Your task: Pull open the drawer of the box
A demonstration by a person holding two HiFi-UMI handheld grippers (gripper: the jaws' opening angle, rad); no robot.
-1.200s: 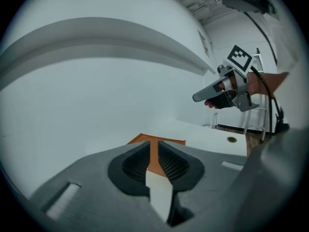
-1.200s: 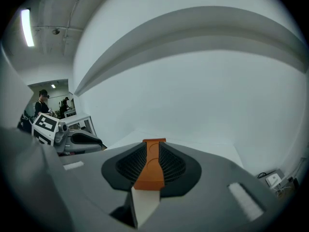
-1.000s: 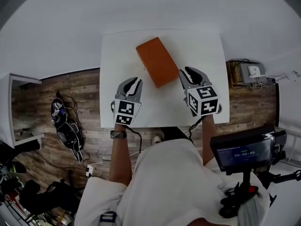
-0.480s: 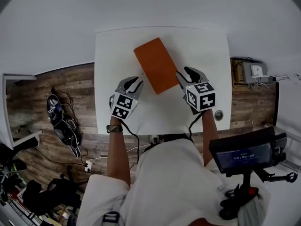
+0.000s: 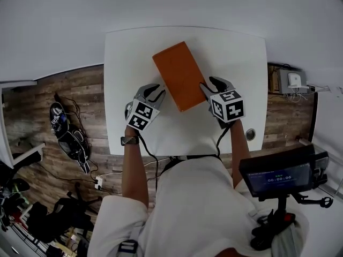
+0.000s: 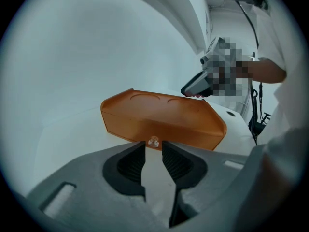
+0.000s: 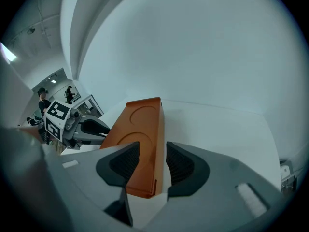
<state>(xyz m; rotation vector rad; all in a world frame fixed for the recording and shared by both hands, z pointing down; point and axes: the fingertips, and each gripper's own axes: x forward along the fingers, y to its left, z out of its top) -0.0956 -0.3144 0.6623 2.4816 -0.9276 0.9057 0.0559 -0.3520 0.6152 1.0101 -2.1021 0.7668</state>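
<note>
White table (image 5: 128, 52) before a pale wall (image 5: 53, 20), wood-plank floor (image 5: 59, 92), black cable tangle (image 5: 69, 141) off the table's left edge, small screen (image 5: 277, 175) past its near-right corner

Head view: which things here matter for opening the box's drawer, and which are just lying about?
For the job: orange box; its clear knob; the white table under it.
Lying about: cables and gear on the floor; screen on a stand; grey unit on the floor.
</note>
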